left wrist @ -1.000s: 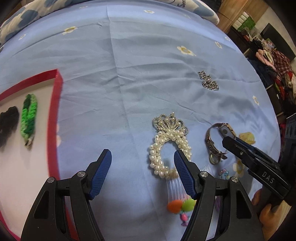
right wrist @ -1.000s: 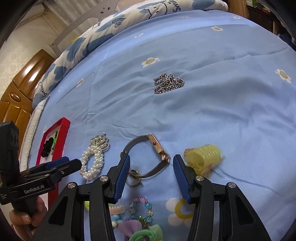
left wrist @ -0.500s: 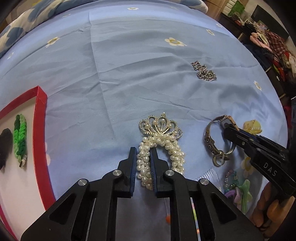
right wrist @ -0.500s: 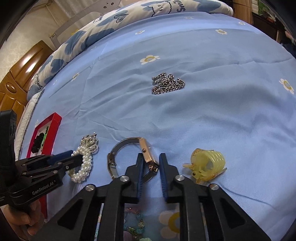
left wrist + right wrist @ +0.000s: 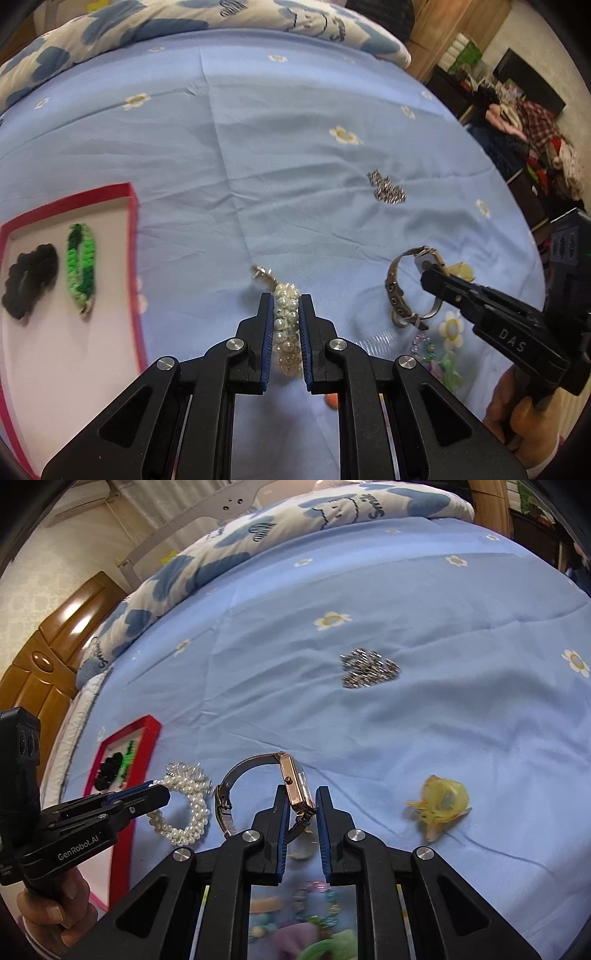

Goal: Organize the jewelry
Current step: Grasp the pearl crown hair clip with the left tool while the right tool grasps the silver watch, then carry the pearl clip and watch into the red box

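My left gripper (image 5: 286, 301) is shut on a pearl bracelet with a silver crown charm (image 5: 284, 321) and holds it just above the blue bedsheet; it also shows in the right wrist view (image 5: 184, 805). My right gripper (image 5: 300, 801) is shut on a rose-gold wristwatch (image 5: 295, 786), gripped at its square case, its mesh strap hanging to the left. The watch also shows in the left wrist view (image 5: 399, 288). A red-rimmed tray (image 5: 131, 236) at the left holds a black scrunchie (image 5: 29, 280) and a green braided band (image 5: 81, 266).
A silver chain (image 5: 369, 668) lies in a heap farther back on the sheet. A yellow hair claw (image 5: 439, 805) lies to the right of the watch. Beaded bracelets and pastel hair clips (image 5: 310, 904) lie close under the right gripper. A patterned quilt (image 5: 295, 520) borders the far side.
Both grippers were open a second ago, then closed: the left on the pearl bracelet, the right on the watch. Both pieces are now lifted and tilted off the sheet.
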### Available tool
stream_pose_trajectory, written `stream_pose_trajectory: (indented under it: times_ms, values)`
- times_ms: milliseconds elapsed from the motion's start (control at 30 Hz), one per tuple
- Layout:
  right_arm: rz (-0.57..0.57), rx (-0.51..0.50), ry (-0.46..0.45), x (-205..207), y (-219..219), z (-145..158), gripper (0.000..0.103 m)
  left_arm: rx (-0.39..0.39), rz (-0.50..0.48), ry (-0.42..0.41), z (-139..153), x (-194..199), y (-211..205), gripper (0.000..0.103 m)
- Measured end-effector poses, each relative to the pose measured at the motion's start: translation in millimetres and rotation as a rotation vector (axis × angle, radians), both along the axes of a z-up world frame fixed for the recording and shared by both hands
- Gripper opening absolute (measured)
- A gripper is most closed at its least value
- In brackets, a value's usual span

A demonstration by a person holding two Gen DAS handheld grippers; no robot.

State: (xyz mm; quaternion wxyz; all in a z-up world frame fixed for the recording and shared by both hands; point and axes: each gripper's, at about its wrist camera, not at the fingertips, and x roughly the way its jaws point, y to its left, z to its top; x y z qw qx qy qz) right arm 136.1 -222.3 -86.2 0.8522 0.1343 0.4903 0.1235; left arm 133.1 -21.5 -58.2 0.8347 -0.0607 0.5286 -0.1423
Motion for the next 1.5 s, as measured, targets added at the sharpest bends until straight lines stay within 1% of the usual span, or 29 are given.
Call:
stream_pose_trajectory:
  times_ms: [167,433,700,867,1100,1300,1500]
  values:
    - [0.035,0.019,-0.022,-4,20,13,0.014,-0.036,0.041,-0.028,18,-12,23,0.011]
    - [0.117,0.039,-0.034,-8,67,23,0.014,-0.045,0.111,-0.081,41,-33,70,0.011]
    - [0.218,0.045,-0.040,-11,121,29,0.014,-0.053,0.210,-0.105,48,-44,122,0.011]
    - [0.276,0.048,-0.036,-11,156,31,0.014,-0.059,0.265,-0.106,46,-50,151,0.011]
    - [0.351,0.040,-0.029,-9,204,29,0.014,-0.072,0.345,-0.087,34,-53,194,0.011]
    - [0.395,0.015,-0.002,-3,238,17,0.014,-0.084,0.384,-0.075,22,-52,216,0.011]
    - [0.412,-0.010,0.036,3,255,-1,0.014,-0.123,0.417,-0.047,0,-43,232,0.011]
